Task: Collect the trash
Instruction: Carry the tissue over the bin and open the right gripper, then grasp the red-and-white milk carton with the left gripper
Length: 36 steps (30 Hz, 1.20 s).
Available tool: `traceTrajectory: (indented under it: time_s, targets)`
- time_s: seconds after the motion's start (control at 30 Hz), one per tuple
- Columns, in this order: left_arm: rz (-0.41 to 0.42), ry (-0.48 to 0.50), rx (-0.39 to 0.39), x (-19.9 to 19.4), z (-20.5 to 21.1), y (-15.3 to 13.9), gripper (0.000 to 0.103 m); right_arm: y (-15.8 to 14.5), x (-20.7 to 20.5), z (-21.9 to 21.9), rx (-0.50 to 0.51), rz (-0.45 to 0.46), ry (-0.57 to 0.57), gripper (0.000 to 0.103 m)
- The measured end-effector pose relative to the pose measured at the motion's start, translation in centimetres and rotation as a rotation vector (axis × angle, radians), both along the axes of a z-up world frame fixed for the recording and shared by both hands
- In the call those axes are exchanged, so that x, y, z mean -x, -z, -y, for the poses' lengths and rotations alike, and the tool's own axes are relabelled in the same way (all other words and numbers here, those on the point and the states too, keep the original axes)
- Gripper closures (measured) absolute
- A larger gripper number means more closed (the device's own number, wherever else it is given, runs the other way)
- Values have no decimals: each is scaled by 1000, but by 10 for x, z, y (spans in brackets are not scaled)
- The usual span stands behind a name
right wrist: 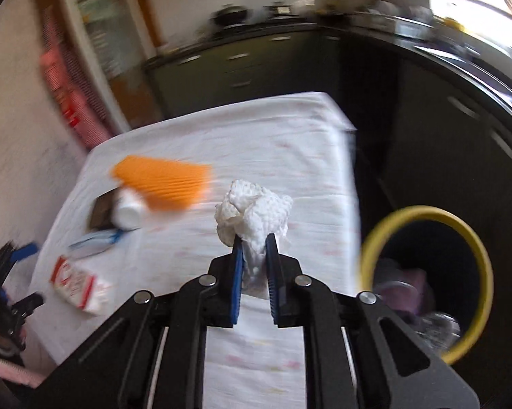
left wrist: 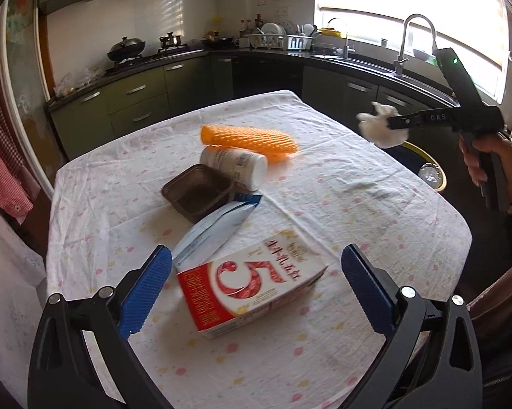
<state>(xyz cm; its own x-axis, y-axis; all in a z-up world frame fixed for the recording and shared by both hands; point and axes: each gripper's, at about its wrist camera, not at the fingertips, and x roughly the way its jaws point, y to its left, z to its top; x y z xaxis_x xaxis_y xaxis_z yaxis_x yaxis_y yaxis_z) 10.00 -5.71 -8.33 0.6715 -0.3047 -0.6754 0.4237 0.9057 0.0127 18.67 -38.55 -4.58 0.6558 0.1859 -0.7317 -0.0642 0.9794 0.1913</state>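
White tissue wad (right wrist: 252, 218) pinched tight in right gripper (right wrist: 254, 245), mid-frame, above table edge.
Yellow-rimmed bin (right wrist: 474, 238) sits lower right, not under it yet; early release likely drops the wad on cloth or floor. Left gripper (left wrist: 256, 283) spread wide, empty, straddling red carton (left wrist: 252, 286) at lower centre.

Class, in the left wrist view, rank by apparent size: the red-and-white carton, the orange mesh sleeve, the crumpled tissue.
1. Red-and-white carton, though nearest the camera, which inflates it.
2. Orange mesh sleeve.
3. Crumpled tissue, held in the right tool.
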Motion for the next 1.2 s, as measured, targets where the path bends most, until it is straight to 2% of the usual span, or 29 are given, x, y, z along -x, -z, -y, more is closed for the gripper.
traceTrajectory:
  time_s: [0.17, 0.23, 0.27, 0.3, 0.37, 0.5, 0.63, 0.87, 1.07, 1.2]
  targets:
    - [-23, 17, 3, -7, 11, 5, 5, 32, -16, 73, 44, -86, 199, 87]
    - [-27, 20, 1, -9, 13, 7, 5, 44, -21, 91, 42, -107, 253, 78]
    - [-29, 22, 1, -10, 14, 7, 5, 50, -23, 97, 33, -112, 277, 63]
    - [-31, 25, 1, -10, 14, 8, 5, 53, -23, 102, 29, -111, 294, 57]
    - [-34, 28, 2, -11, 14, 8, 5, 55, -20, 105, 17, -92, 324, 57]
    - [-42, 68, 18, -14, 7, 8, 5, 48, -8, 91, -5, -52, 287, 56]
    - [-48, 188, 15, -18, 1, 7, 5, 39, -1, 73, 0, -35, 224, 53]
    - [-86, 473, -112, -31, 9, 18, 5, 34, 4, 50, -26, -38, 156, 49]
    - [-181, 607, -154, -51, 15, 31, 6, 34, 10, 40, -45, -46, 124, 48]
    - [-212, 664, -230, -58, 25, 42, 9, 35, 10, 35, -45, -55, 108, 47]
